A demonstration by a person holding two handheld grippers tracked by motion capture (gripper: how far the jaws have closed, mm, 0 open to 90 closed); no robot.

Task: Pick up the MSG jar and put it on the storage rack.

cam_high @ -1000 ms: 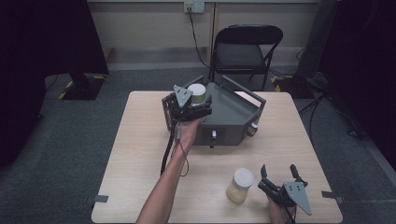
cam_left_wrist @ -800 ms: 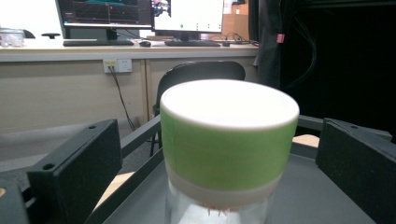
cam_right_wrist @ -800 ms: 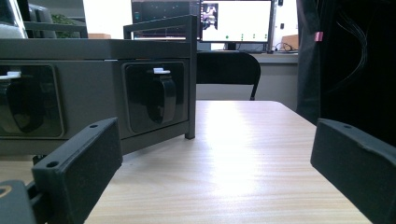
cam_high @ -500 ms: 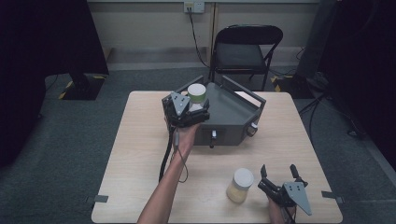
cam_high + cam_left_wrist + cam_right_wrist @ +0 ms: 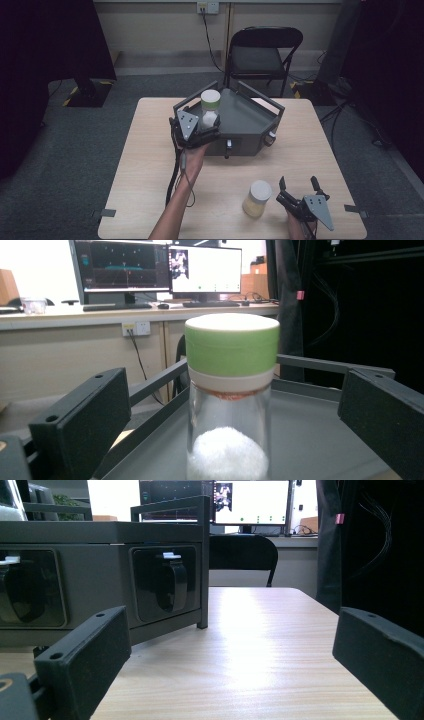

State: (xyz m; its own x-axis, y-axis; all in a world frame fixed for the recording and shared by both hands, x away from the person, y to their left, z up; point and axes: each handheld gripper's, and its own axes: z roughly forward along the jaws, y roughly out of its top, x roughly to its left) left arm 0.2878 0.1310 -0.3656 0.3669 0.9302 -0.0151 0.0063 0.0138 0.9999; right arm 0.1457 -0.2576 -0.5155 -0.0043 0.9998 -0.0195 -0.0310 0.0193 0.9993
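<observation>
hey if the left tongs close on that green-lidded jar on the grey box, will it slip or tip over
The jar looks like smooth clear glass, so it could slip between the left tongs. It is tall and narrow, so a push near the lid might tip it. It is only partly filled, so probably fairly light.

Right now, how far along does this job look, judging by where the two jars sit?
Looks done: the green-lidded glass jar of white powder stands upright on the grey metal tray. In hand: the left tool brackets it, jaws open, clear of the glass. Left: the white-lidded jar of yellowish contents sits on the wooden table beside the open, empty right tool; probably it goes next.
</observation>
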